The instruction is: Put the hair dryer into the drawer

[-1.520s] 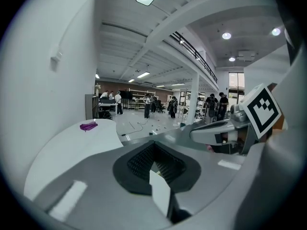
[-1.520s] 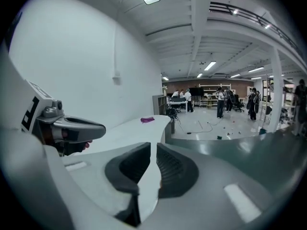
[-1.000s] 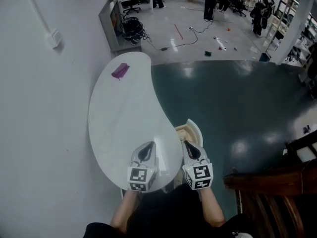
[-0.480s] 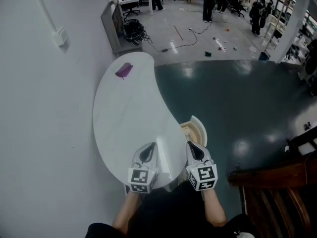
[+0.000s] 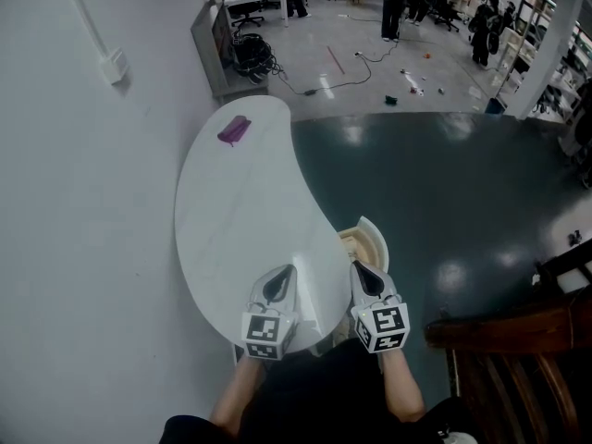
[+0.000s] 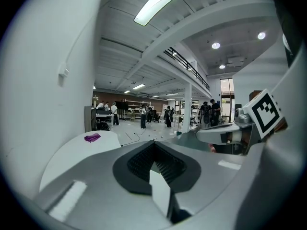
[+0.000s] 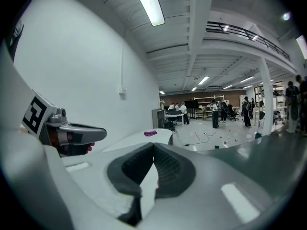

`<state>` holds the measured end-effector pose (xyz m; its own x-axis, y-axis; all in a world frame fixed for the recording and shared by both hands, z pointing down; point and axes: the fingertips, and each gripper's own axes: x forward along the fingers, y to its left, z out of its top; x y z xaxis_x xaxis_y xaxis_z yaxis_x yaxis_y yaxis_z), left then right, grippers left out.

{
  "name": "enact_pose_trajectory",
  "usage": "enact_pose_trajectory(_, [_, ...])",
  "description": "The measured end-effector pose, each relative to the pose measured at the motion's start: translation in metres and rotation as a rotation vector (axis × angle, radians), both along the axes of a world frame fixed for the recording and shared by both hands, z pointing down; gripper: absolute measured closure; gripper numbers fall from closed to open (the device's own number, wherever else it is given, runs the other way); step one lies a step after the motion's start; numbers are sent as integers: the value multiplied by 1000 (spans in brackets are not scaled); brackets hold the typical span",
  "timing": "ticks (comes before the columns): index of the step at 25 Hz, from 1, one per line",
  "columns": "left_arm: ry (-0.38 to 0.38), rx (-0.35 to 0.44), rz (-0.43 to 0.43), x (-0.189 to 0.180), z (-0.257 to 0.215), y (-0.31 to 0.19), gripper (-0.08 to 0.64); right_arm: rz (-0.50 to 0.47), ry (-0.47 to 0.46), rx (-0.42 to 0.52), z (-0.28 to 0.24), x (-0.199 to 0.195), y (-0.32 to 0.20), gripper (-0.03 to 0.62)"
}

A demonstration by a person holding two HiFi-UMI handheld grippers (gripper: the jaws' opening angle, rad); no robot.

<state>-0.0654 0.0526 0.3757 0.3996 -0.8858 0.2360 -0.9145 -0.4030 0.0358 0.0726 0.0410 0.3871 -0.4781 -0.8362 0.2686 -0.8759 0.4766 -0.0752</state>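
Observation:
A small purple hair dryer [image 5: 233, 129] lies at the far end of the white curved table [image 5: 240, 220], far from both grippers. It shows small in the left gripper view [image 6: 92, 137] and in the right gripper view [image 7: 150, 133]. The drawer [image 5: 368, 239] stands open at the table's right side, its pale wood inside showing. My left gripper [image 5: 276, 286] hovers over the table's near edge, shut and holding nothing [image 6: 154, 145]. Shut and bare as well [image 7: 153, 146], my right gripper [image 5: 366, 278] sits just this side of the open drawer.
A white wall [image 5: 83, 202] runs along the table's left. Dark green floor [image 5: 444, 202] lies to the right, with a dark wooden chair [image 5: 509, 359] at the lower right. Far off are desks, cables and several standing people.
Both grippers have drifted a little to the right and slightly away from me, staying shut. The hair dryer and the drawer have not moved.

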Motion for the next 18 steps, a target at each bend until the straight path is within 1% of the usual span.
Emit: enact_pose_trajectory(18, [5,-18,3,0,7,1,555,-8,-1,-16,6,-4,-1,588])
